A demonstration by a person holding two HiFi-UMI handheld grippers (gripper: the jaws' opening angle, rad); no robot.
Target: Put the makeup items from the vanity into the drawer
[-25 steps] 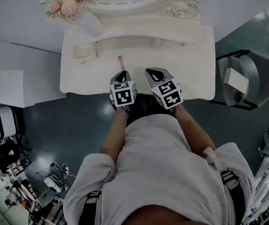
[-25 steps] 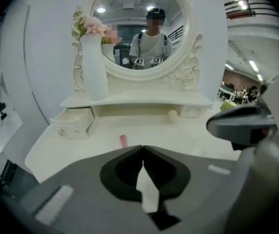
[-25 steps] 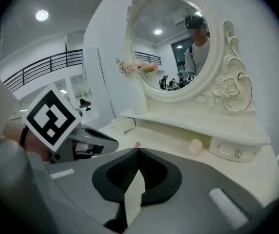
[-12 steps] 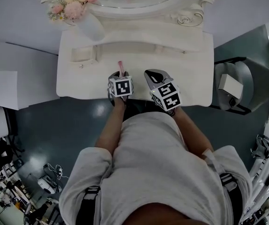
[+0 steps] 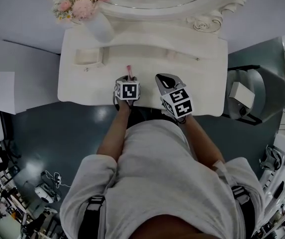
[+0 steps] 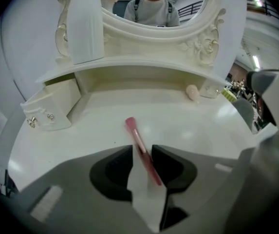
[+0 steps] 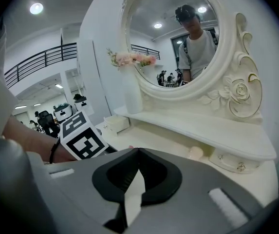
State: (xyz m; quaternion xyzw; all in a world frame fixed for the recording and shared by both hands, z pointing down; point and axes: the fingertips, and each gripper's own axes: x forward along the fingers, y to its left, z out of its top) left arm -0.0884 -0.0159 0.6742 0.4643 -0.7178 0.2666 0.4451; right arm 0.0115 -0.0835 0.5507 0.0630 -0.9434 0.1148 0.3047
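Left gripper view: the left tool (image 6: 142, 151) has just been opening, and its jaws sit apart astride the brush (image 6: 137, 139) lying on the table (image 6: 178, 121), lined up for a pinch I'd guess. The right tool (image 7: 138, 151) is closed and empty, keeping clear.

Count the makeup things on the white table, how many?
2. A pink stick lies at the front middle; a pale egg-shaped sponge sits back right under the shelf. Others may hide in drawers.
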